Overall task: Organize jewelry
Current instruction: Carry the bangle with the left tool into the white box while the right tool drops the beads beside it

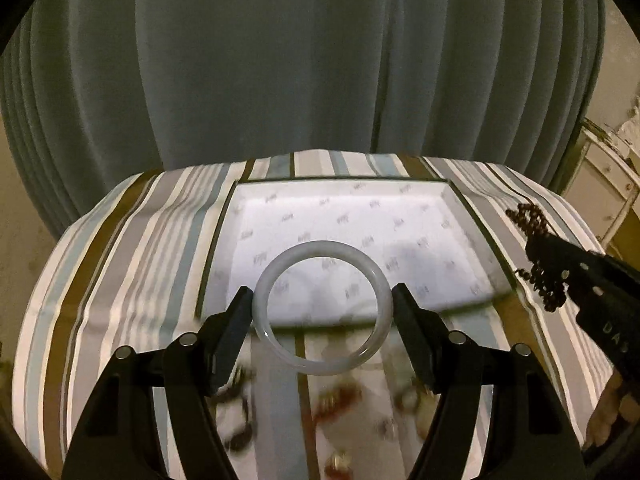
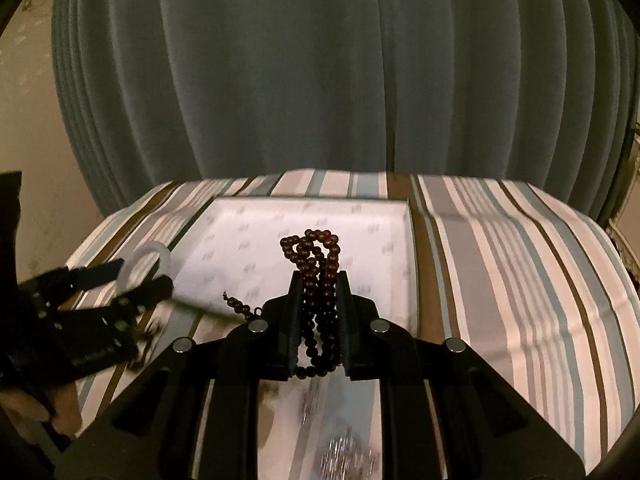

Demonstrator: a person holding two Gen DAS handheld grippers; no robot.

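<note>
Left gripper: the left gripper (image 1: 322,300) is being held at a wide spread, its two black fingers pressing on opposite sides of the bangle (image 1: 321,306).
Bangle: a pale, translucent ring is being gripped across its width between the left fingertips, lifted clear of the cloth and seen tilted, with its far edge over the near edge of the tray.
Right gripper: the right gripper (image 2: 318,312) is being kept nearly closed, its jaws narrow and clamped on the bead strand (image 2: 316,276).
Bead strand: dark reddish-brown beads are being pinched in several loops between the right fingers; a bunch is standing up past the fingertips, more loops are hanging down behind them, and a loose end (image 2: 238,304) is trailing off to the left of the left finger.
Tray: a shallow white tray (image 1: 400,236) lined with faintly printed paper is being seen just ahead of both grippers, lying flat on the cloth.
Cloth: a striped cloth (image 2: 520,264) in grey, blue, brown and white is being seen spread under the tray and beneath both grippers.
Other jewelry: small pieces (image 1: 336,396) are being seen below the left gripper on the cloth, too blurred to be identified.
Backdrop: a grey-green curtain (image 1: 280,72) is being seen hanging beyond the tray.
</note>
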